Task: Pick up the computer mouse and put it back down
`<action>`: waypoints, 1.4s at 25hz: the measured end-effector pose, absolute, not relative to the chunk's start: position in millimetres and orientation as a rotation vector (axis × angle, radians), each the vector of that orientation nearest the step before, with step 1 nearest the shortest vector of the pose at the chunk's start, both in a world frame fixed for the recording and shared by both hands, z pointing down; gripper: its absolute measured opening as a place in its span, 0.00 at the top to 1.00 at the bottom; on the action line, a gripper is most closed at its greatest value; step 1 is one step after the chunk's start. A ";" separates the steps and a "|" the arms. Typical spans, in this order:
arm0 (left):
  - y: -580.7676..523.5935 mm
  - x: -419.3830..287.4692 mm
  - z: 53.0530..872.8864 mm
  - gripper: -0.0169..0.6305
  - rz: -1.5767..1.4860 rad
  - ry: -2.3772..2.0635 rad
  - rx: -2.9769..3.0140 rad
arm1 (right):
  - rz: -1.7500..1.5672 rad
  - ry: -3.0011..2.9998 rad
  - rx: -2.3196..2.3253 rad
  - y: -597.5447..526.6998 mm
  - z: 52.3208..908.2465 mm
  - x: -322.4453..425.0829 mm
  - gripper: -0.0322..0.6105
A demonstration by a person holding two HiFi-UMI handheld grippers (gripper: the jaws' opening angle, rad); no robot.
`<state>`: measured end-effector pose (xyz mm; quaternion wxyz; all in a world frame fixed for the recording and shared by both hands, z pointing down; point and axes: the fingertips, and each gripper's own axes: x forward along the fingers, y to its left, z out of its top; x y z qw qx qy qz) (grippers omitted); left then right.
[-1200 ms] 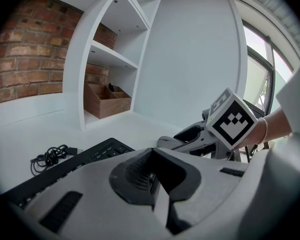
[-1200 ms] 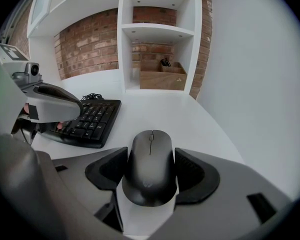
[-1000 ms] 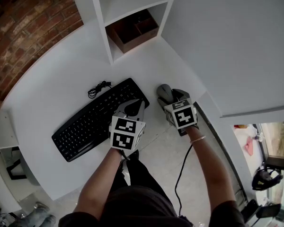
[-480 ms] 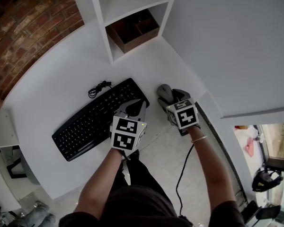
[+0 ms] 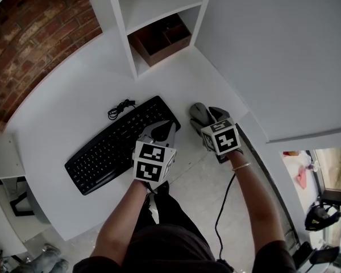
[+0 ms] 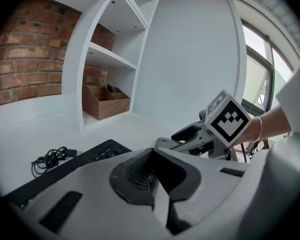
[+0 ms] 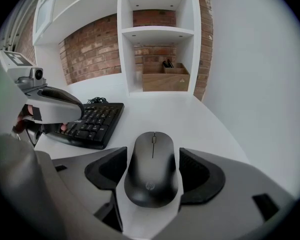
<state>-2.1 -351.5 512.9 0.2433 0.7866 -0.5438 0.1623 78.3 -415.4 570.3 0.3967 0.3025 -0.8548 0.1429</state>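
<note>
your right gripper [image 5: 207, 117] has its jaws released, spread to either side of the computer mouse [image 7: 152, 169]. the pads sit just beside its flanks; you cannot tell whether they touch. the mouse lies flat on the white desk [image 5: 62, 112], at 2 o'clock from the black keyboard [image 5: 116, 144]. your left gripper [image 6: 152, 176] is clenched on nothing, pads together, over the keyboard's near right end. a coiled cable [image 5: 120, 108] lies at 12 o'clock from the keyboard, touching its far edge. a wooden box [image 5: 159, 37] sits in the shelf nook at 11 o'clock from the mouse.
</note>
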 end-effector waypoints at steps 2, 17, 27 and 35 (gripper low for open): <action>-351.4 -3.0 511.4 0.96 0.440 -1.495 2.149 | 0.367 -2.176 0.762 -413.9 567.3 77.0 0.48; -338.8 -11.5 487.6 0.96 0.425 -1.538 2.178 | 0.344 -2.271 0.838 -387.0 514.2 81.0 0.49; -317.5 -21.9 466.1 0.96 0.428 -1.581 2.214 | 0.271 -2.311 0.894 -356.0 477.9 76.4 0.63; -294.9 -27.8 455.8 0.96 0.426 -1.591 2.237 | 0.273 -2.350 0.998 -329.1 450.8 77.8 0.74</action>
